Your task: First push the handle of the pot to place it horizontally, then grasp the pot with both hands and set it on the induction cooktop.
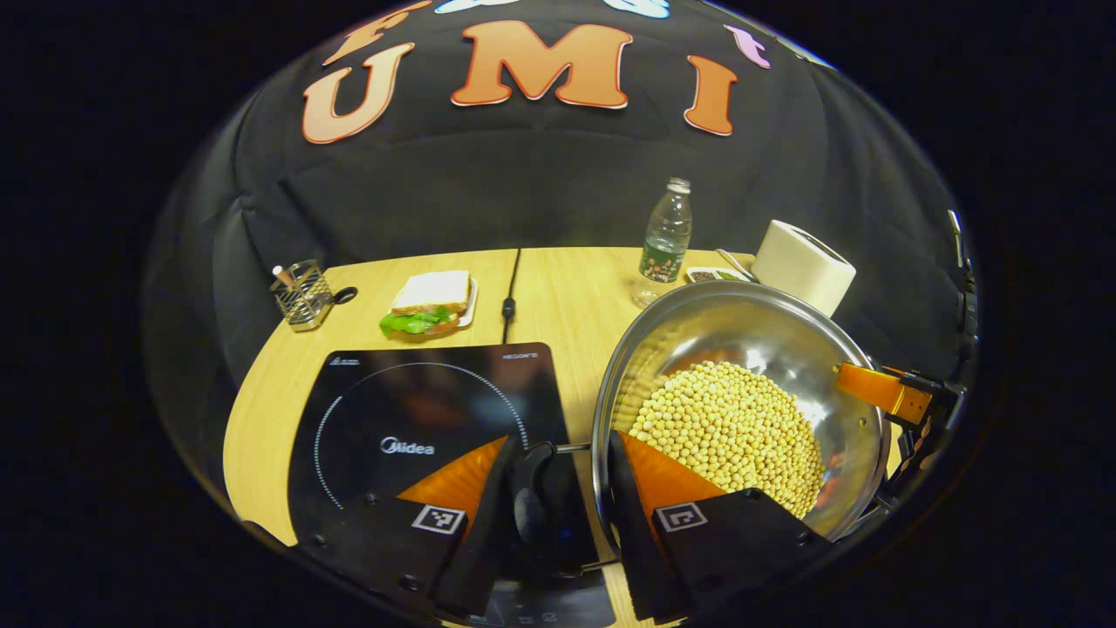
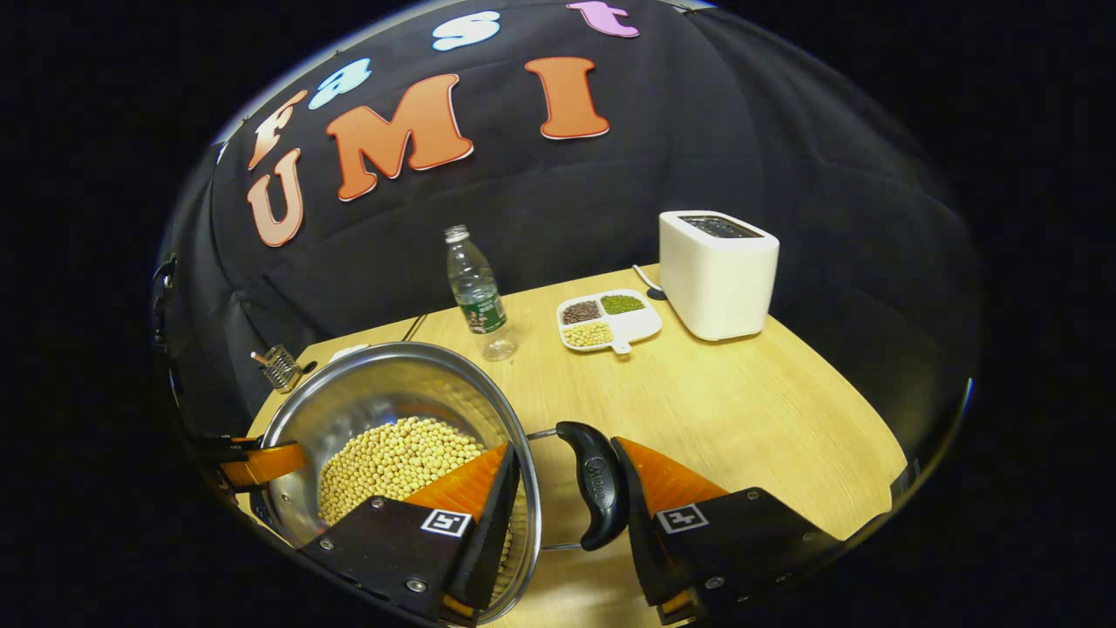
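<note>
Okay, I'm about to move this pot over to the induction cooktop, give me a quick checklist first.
1. Left gripper straddles its pot handle: ok.
2. Right gripper straddles the other handle: ok.
3. Both grips firmly closed: cannot tell.
4. Cooktop glass free where visible: ok.
5. Pot on the cooktop: not ok, it is beside it, on its right in the left gripper view.
6. Beans well below the rim: ok.

Jaws astride pot point(image 2: 384, 410) handle point(image 2: 595, 484)
</note>
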### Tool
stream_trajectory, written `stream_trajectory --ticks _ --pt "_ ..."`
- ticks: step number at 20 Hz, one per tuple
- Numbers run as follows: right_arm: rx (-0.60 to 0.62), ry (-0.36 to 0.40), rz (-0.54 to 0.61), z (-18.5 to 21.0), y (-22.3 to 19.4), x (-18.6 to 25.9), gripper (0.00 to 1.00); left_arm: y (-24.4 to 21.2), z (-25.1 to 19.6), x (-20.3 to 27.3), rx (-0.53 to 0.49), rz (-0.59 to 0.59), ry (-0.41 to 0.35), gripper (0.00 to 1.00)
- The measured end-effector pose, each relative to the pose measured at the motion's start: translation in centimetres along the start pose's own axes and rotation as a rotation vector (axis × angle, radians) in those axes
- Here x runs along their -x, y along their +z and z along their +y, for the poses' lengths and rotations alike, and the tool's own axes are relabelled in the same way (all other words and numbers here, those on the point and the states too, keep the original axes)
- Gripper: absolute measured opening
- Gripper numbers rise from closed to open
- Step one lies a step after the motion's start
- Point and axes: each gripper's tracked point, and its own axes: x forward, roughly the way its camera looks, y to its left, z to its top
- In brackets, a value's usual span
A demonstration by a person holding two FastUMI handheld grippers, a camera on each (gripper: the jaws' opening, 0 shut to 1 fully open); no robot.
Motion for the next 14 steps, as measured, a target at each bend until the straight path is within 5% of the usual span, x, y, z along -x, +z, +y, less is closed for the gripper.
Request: stream_trajectory --ticks 14 --pt "0.064 0.118 0.092 14.4 -2.3 -1.0 0.63 -2.1 14.1 3.8 0.065 0.067 0.129 0.65"
